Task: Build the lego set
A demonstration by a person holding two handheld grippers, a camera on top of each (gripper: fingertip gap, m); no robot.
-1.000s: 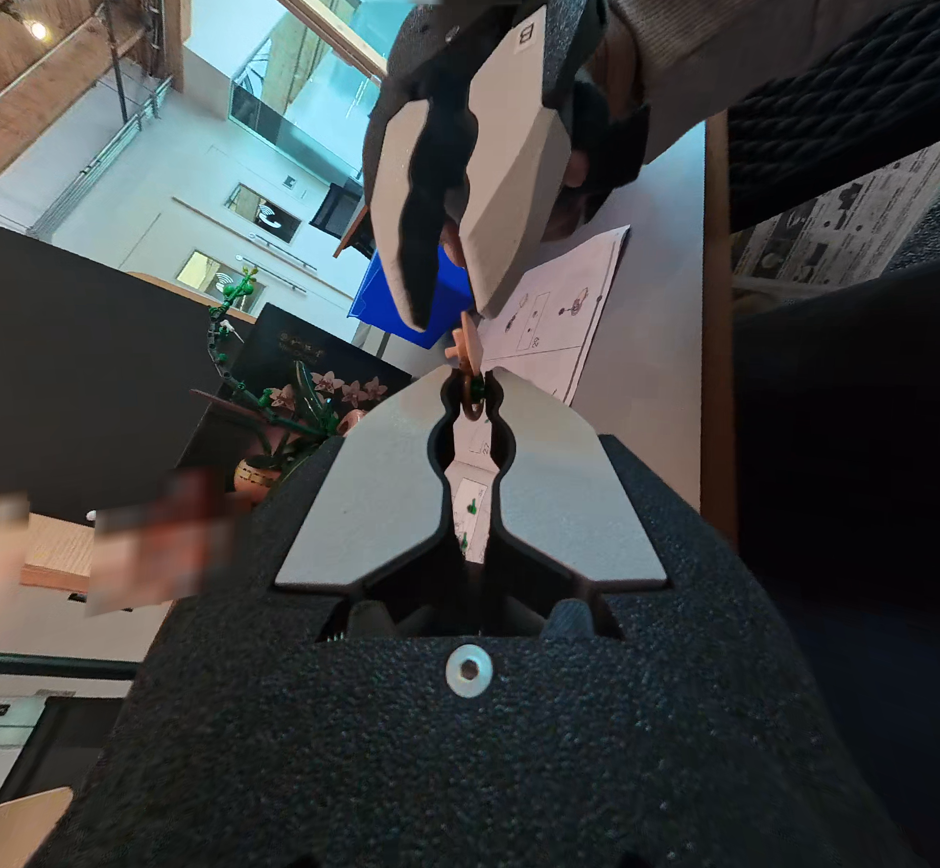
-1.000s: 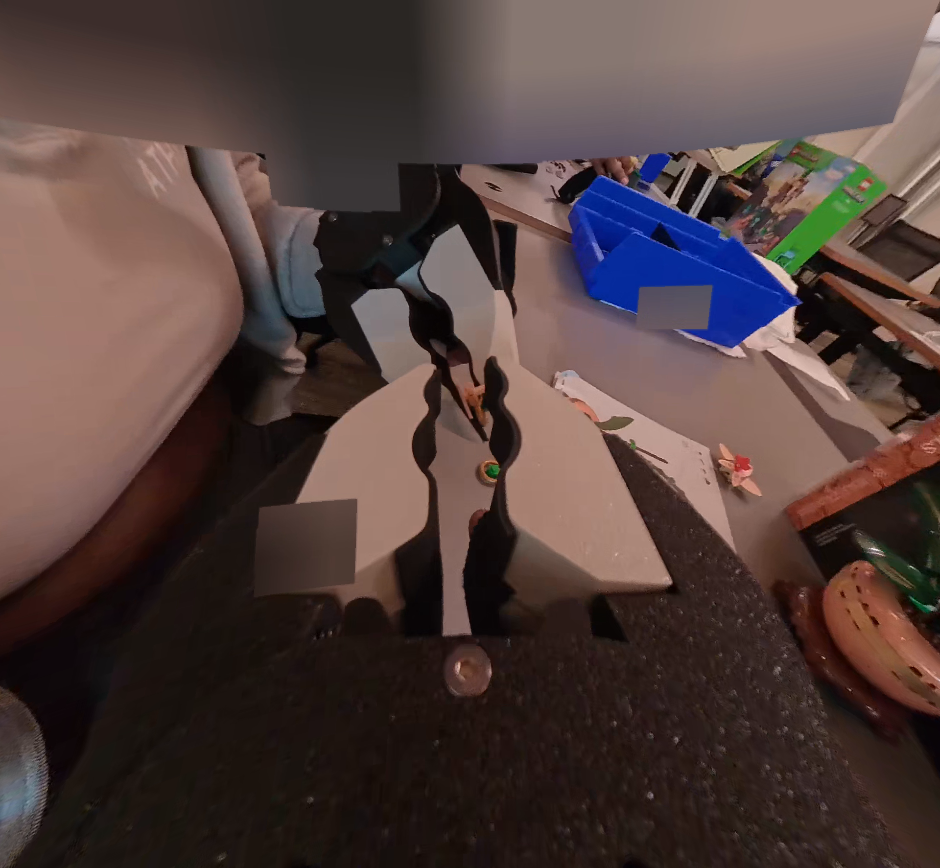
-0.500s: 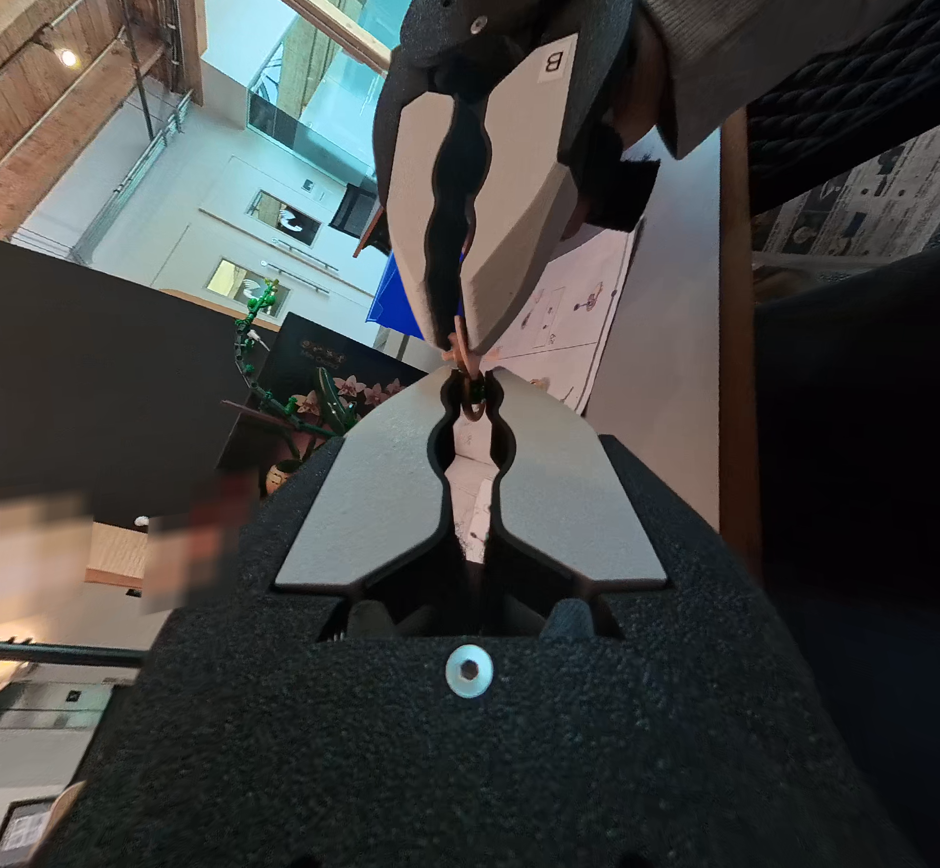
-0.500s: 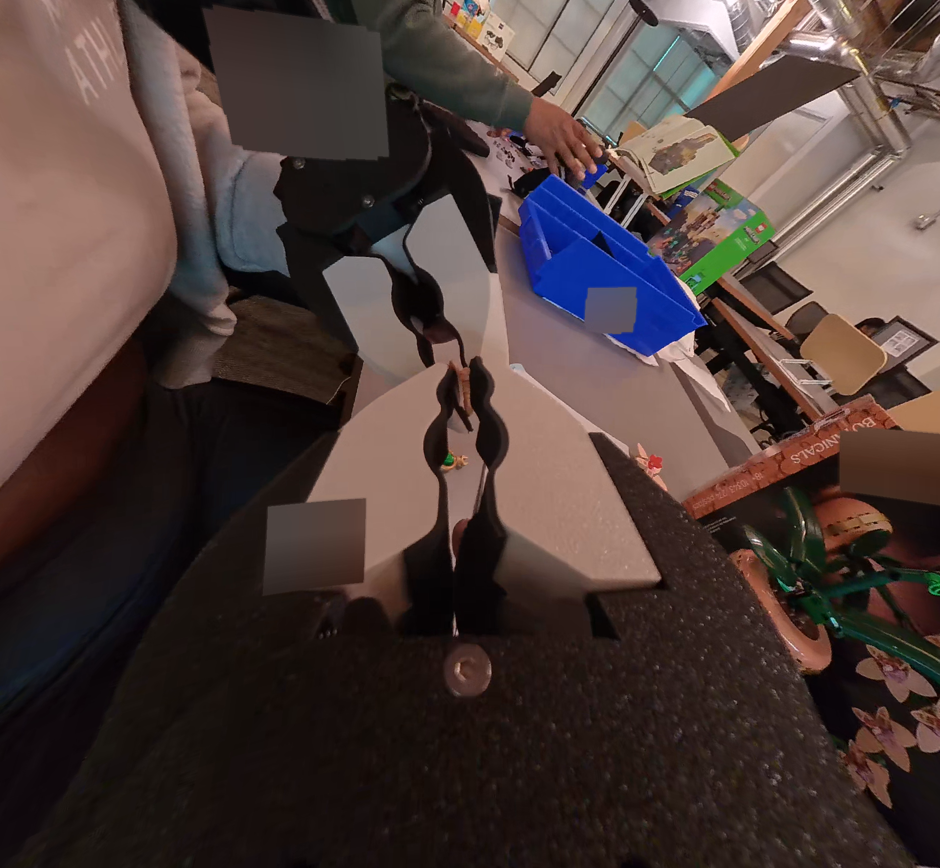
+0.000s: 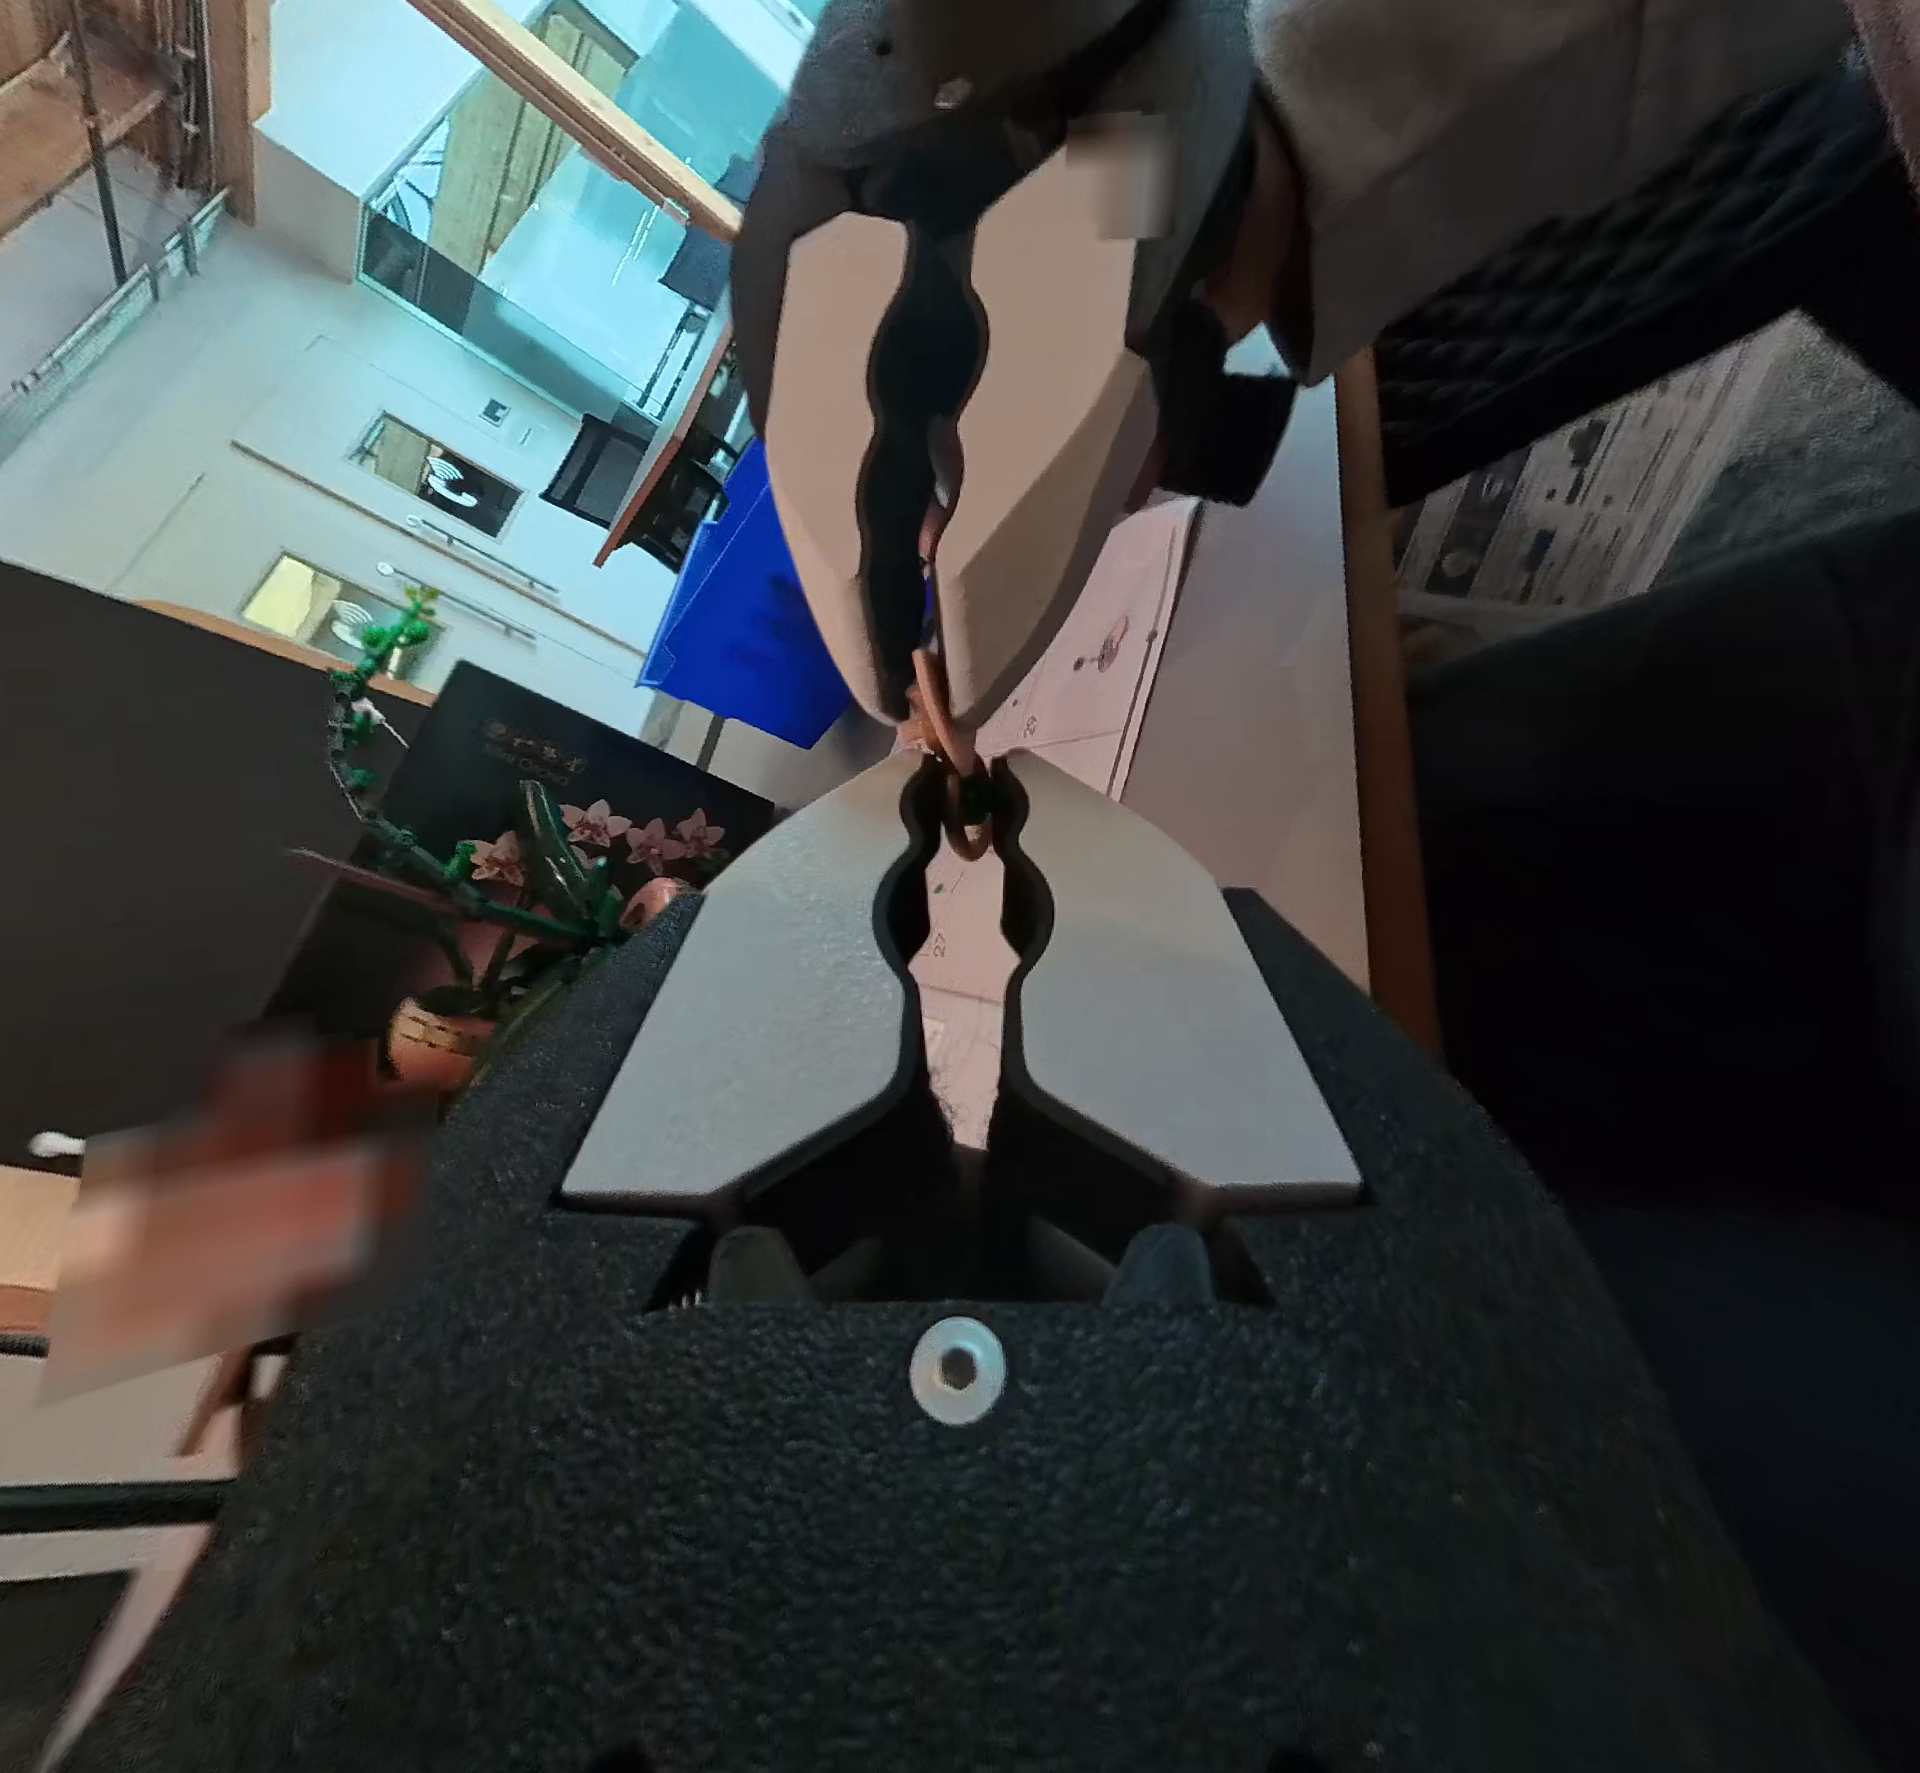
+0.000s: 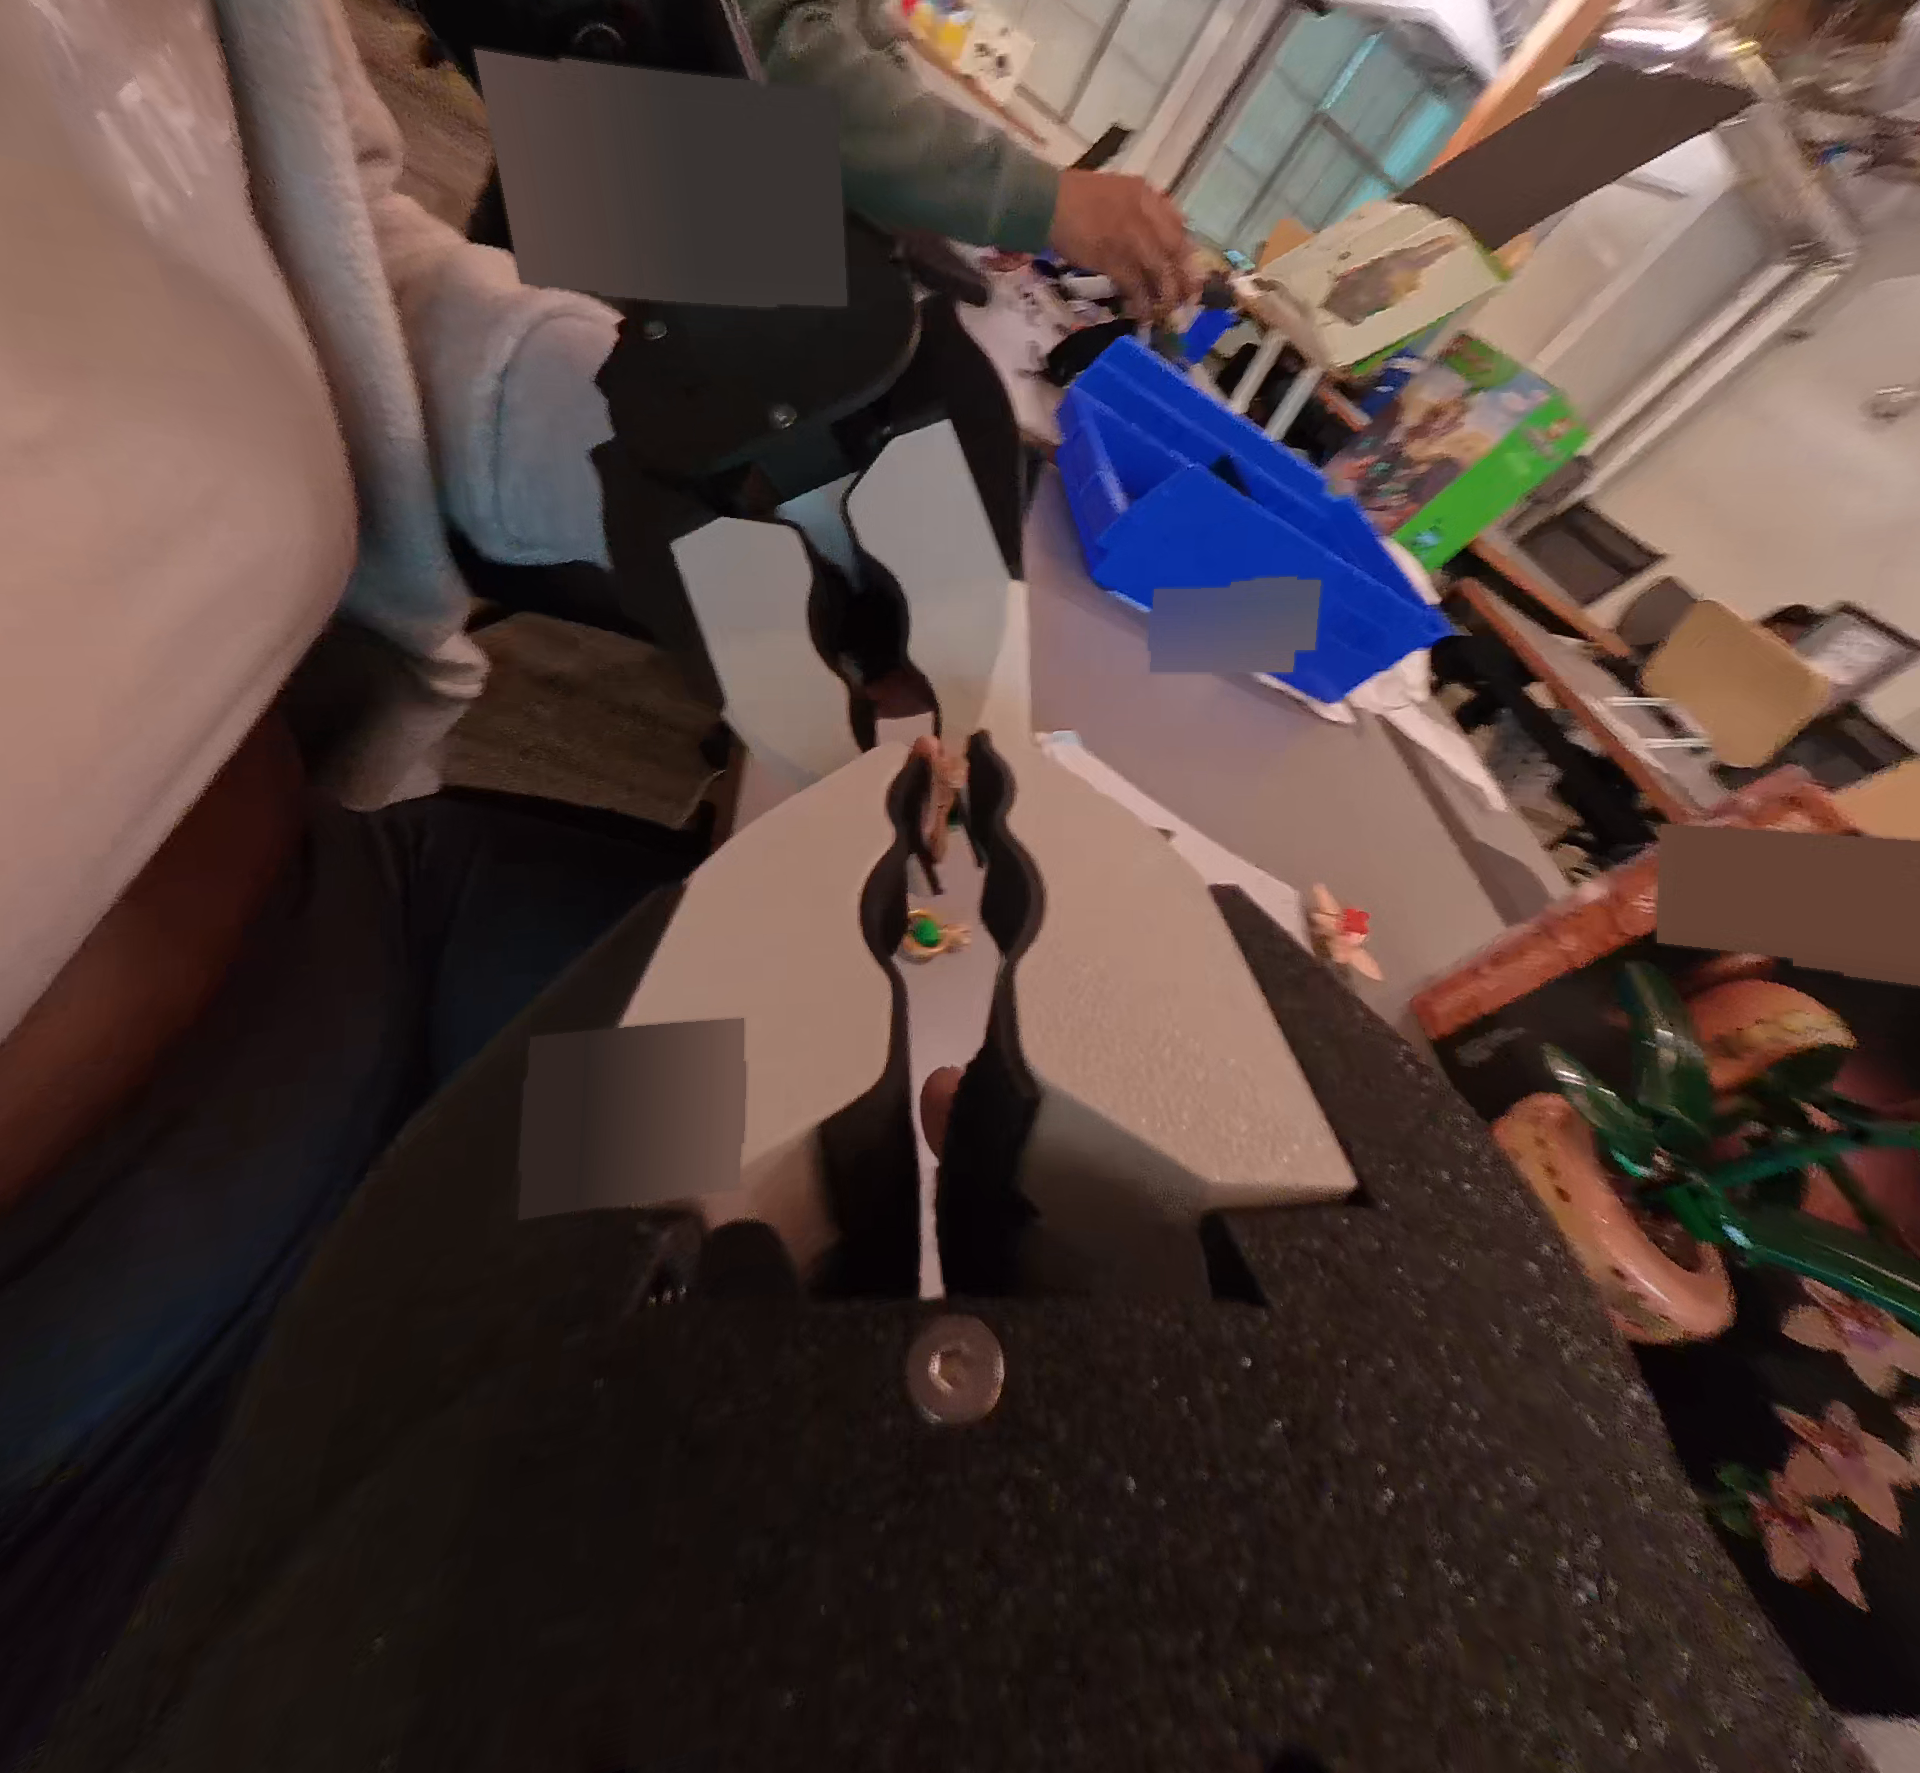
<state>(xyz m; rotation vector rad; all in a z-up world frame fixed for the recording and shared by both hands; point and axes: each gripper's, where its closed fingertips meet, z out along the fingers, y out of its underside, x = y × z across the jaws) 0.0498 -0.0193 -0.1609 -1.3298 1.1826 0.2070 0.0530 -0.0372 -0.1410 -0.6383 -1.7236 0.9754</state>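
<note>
My left gripper (image 5: 961,788) is shut on a small brown ring piece with a green stud (image 5: 966,830), held above the table. My right gripper (image 5: 925,700) comes in from above, tip to tip with it, and is shut on a tan petal piece (image 5: 935,684) that touches the ring piece. In the right wrist view my right gripper (image 6: 943,773) pinches the petal piece (image 6: 943,793), and the left gripper (image 6: 894,715) meets it from above. A small green and gold piece (image 6: 930,939) shows between the right fingers, farther off.
An instruction booklet (image 5: 1101,643) lies on the grey table (image 6: 1247,788). A blue bin (image 6: 1226,518) stands behind. A pink flower piece (image 6: 1340,928) lies loose. The built orchid in its pot (image 6: 1683,1152) stands on the right. Another person's hand (image 6: 1122,237) works at the far table.
The two grippers have closed the gap. The right gripper's petal piece, apart from the ring piece before, now touches it. Both grippers stay shut on their pieces.
</note>
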